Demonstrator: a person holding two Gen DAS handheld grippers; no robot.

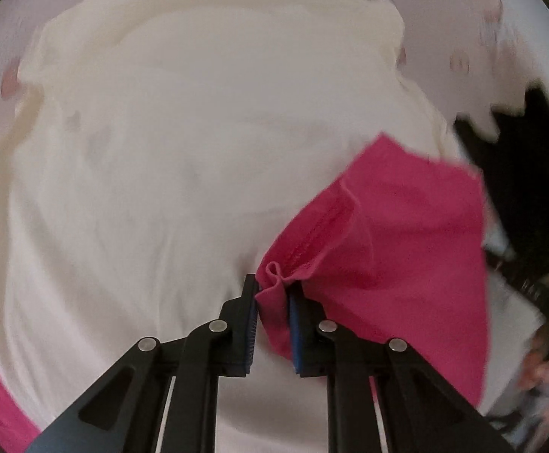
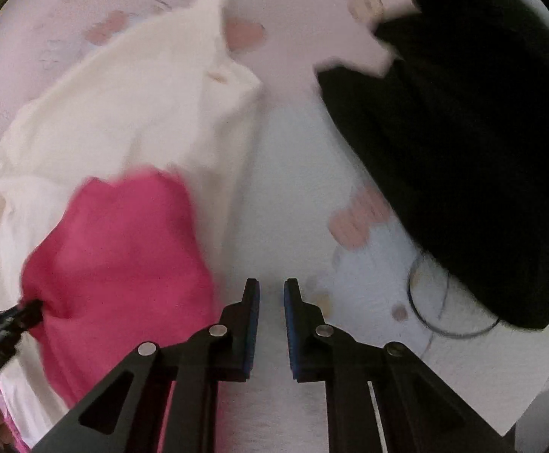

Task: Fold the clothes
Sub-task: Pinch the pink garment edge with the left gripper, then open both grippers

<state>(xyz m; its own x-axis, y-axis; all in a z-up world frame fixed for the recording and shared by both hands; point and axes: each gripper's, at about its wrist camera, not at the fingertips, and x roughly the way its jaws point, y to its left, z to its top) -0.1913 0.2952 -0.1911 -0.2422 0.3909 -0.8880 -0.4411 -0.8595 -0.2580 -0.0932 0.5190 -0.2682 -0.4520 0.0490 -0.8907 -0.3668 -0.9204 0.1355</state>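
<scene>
At left, under your left gripper (image 1: 272, 292), the cream garment (image 1: 168, 143) is lying spread over the patterned cloth surface (image 2: 304, 120), and the pink garment (image 1: 395, 234) is resting on its right part. The jaws are clenching a bunched hem of the pink fabric, which is showing pinched between the blue pads (image 1: 296, 324). To do this step well, you should be keeping that pinch firm while drawing the cloth taut and level, so that the fold line is forming straight rather than dragging the cream layer along. Moving right, your right gripper (image 2: 271, 294) is hovering over bare surface with nothing between its jaws; they are standing nearly closed and holding nothing. It would likely serve best by taking a second corner of the pink piece. Farther right, a black garment (image 2: 471, 143) is lying apart, with a thin dark cord loop (image 2: 444, 324) near its near edge. Only the right view is showing the black garment fully and the left tool (image 2: 17, 317) gripping; only the left view is showing the pinched hem itself.
</scene>
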